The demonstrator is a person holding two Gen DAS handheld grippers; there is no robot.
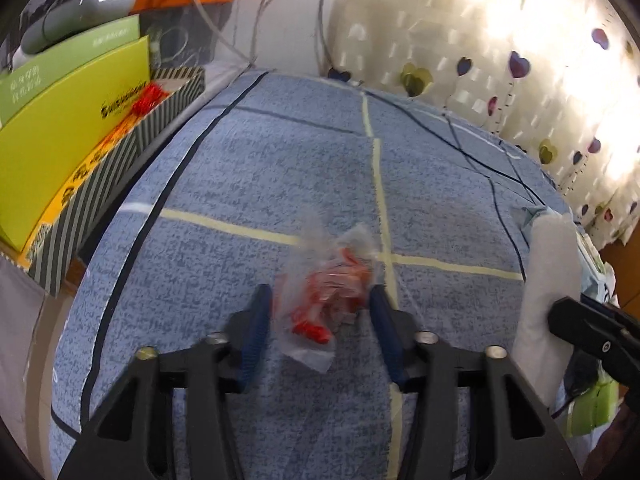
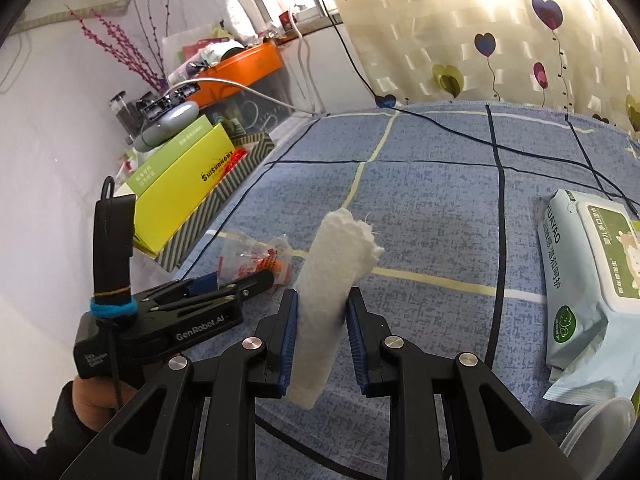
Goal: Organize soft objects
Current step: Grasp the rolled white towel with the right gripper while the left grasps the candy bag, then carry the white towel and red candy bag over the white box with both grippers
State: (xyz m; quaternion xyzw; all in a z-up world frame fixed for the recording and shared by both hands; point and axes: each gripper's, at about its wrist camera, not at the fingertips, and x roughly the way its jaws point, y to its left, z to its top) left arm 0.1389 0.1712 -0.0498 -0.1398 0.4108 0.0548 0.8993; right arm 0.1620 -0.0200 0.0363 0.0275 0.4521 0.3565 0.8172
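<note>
left gripper (image 1: 320,304): jaws wide around blurred clear packet (image 1: 326,300), contents unreadable | right gripper (image 2: 322,308): clamps white cloth roll (image 2: 326,280), lower end hidden | wipes pack (image 2: 592,280) at 3 o'clock, cut off

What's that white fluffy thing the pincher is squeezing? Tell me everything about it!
It is a rolled-up white cloth, soft and fuzzy like a towel, with a frayed, ragged top end. It stands nearly upright, leaning a little, above the blue checked bedsheet. The right gripper pinches its middle between blue ribbed pads, one on each side. Its lower end hangs below the fingers. Nothing else visibly touches it.
</note>
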